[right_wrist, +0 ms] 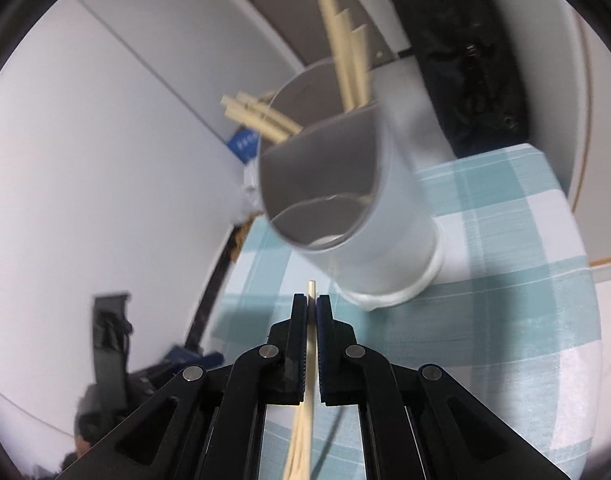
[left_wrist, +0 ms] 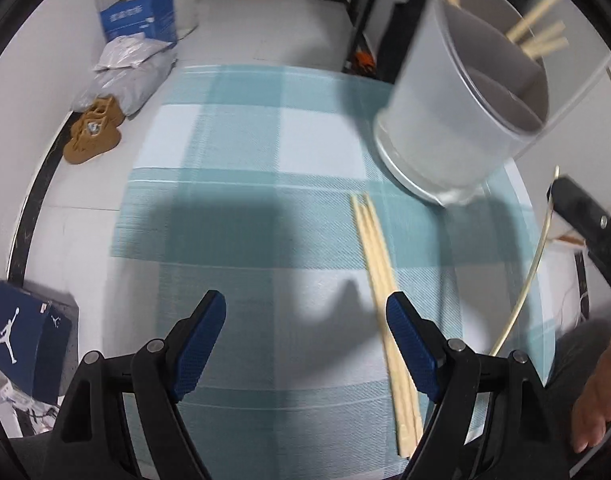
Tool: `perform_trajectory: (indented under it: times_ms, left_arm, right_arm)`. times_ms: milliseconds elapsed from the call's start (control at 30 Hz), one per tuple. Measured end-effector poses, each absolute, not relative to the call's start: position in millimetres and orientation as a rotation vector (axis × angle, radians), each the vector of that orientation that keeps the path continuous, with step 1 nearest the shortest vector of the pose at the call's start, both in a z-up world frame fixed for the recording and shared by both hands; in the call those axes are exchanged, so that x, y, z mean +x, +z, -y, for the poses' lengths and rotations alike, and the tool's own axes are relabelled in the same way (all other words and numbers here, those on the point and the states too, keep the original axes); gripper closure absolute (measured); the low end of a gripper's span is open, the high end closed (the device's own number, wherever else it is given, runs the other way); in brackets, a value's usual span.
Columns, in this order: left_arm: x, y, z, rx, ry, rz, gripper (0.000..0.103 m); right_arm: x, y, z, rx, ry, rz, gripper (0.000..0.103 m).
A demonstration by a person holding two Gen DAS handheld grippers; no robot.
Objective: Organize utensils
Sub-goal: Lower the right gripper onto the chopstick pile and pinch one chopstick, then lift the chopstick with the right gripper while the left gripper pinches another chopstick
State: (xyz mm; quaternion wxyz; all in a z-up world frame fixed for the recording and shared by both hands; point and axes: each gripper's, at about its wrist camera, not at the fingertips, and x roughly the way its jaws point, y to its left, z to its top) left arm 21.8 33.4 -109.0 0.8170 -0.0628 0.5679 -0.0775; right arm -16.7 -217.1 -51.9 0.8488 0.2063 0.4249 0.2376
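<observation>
A grey divided utensil holder (left_wrist: 457, 120) stands on the teal-and-white checked cloth (left_wrist: 245, 152), with several chopsticks (left_wrist: 541, 36) leaning in its far compartment. A loose bundle of pale chopsticks (left_wrist: 375, 256) lies on the cloth, running under the right finger of my open left gripper (left_wrist: 305, 306). Nothing is between that gripper's blue pads. My right gripper (right_wrist: 311, 304) is shut on a single chopstick (right_wrist: 312, 288), whose tip points at the holder (right_wrist: 369, 220) just in front of it. The left wrist view shows this gripper (left_wrist: 565, 196) at the right edge with its chopstick (left_wrist: 533, 272) hanging below.
On the floor to the left lie brown shoes (left_wrist: 91, 136), grey bags (left_wrist: 125, 68), a blue carton (left_wrist: 139, 18) and a blue shoe box (left_wrist: 21, 332). A person's hand (left_wrist: 597, 400) is at the lower right. The table edge curves along the left.
</observation>
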Motion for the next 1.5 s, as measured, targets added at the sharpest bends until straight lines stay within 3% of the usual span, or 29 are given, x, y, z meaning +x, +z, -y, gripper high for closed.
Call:
perform_trajectory:
  times_ms: [1100, 1200, 1267, 1367, 1500]
  left_arm:
    - [47.2, -127.0, -4.9, 0.060, -0.037, -1.294, 0.024]
    - [54.5, -126.2, -2.2, 0.090, -0.051, -1.281, 0.035]
    - [58.2, -124.9, 0.1, 0.079, -0.078, -1.287, 0.053]
    - [64.3, -123.4, 7.1, 0.086, -0.102, -1.295, 0.070]
    - [69.5, -121.8, 10.6, 0.072, -0.114, -1.309, 0.086]
  right_arm:
    - [9.0, -51.7, 258.5, 0.548, 0.451, -0.775, 0.100]
    - [9.2, -50.0, 256.3, 0.534, 0.458, -0.768, 0.100]
    - [9.8, -50.0, 255.6, 0.532, 0.461, -0.768, 0.100]
    - [10.5, -51.4, 257.1, 0.537, 0.453, -0.770, 0.100]
    - [11.7, -49.7, 259.3, 0.546, 0.448, -0.767, 0.099]
